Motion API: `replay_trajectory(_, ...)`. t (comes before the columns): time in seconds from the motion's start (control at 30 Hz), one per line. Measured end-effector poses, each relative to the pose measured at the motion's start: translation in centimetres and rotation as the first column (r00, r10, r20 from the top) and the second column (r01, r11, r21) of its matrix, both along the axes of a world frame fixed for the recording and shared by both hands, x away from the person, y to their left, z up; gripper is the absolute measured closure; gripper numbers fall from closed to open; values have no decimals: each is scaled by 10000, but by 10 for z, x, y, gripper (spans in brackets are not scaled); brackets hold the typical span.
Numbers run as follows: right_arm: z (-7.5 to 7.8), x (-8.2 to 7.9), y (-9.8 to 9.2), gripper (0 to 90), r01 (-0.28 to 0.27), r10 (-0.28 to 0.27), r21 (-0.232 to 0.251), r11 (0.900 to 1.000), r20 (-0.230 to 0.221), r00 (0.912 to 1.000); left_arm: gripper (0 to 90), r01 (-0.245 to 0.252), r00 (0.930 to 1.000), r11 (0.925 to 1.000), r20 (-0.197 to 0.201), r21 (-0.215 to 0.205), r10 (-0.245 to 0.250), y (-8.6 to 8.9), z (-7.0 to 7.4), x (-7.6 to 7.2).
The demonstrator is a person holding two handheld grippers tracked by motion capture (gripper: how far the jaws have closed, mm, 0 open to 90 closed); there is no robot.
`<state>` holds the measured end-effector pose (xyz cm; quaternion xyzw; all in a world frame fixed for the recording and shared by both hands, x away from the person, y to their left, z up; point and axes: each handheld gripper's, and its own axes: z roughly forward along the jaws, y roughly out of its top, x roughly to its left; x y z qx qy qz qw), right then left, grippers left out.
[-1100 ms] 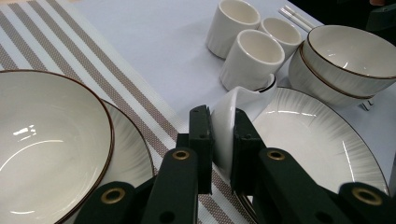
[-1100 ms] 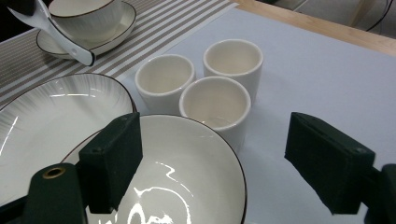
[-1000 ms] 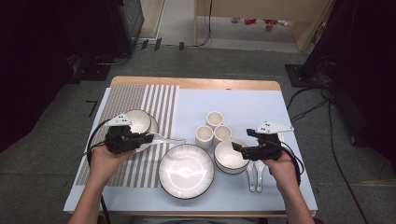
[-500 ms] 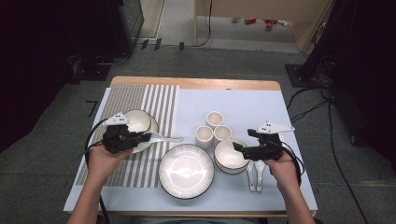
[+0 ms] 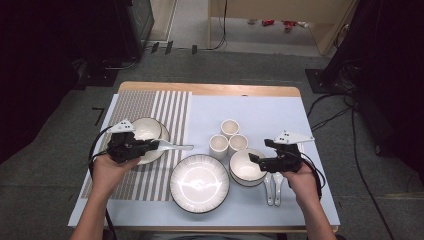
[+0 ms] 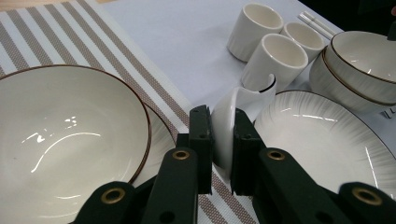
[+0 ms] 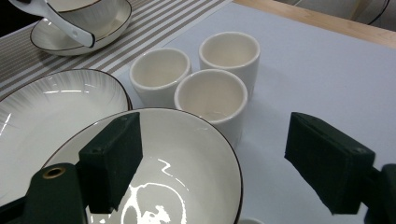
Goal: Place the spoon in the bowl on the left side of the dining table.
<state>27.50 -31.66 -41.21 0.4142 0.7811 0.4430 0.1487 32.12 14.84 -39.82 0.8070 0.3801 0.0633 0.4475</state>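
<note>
My left gripper point(image 5: 152, 145) point(image 6: 223, 126) is shut on the handle of a white ceramic spoon point(image 5: 176, 146) point(image 6: 243, 100). The spoon points right, above the striped mat, beside a white bowl point(image 5: 147, 131) point(image 6: 70, 135) that sits on a saucer. My right gripper point(image 5: 253, 159) point(image 7: 212, 128) is open, its jaws wide apart just over the rim of a second bowl point(image 5: 246, 169) point(image 7: 163, 186), touching nothing. In the right gripper view the held spoon point(image 7: 70, 25) shows at the top left.
A dark-rimmed plate point(image 5: 199, 183) point(image 6: 327, 135) lies front centre. Three white cups point(image 5: 229, 127) point(image 7: 211, 100) cluster behind the right bowl. Two more spoons point(image 5: 273, 187) lie right of that bowl. A striped mat point(image 5: 165, 107) covers the table's left part.
My left gripper has drifted slightly left with the spoon still in it. The right gripper has stayed where it was.
</note>
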Motion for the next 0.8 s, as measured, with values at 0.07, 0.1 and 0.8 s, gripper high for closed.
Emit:
replay_trajectory(0.07, -1, 0, -1, 189, 41, -41, 15, 10000, -41, 10000, 834, -73, 10000, 10000, 12, -26, 73, 1, 0, 1)
replay_trajectory(0.1, -1, 0, -1, 189, 49, -49, 20, 10000, -40, 10000, 834, -104, 9999, 9999, 15, -30, 104, 2, 0, 1)
replay_trajectory(0.8, -3, 0, -4, 189, 137, -135, 104, 9999, -158, 9998, 834, -510, 9986, 9983, -127, -282, 507, 12, -2, 7)
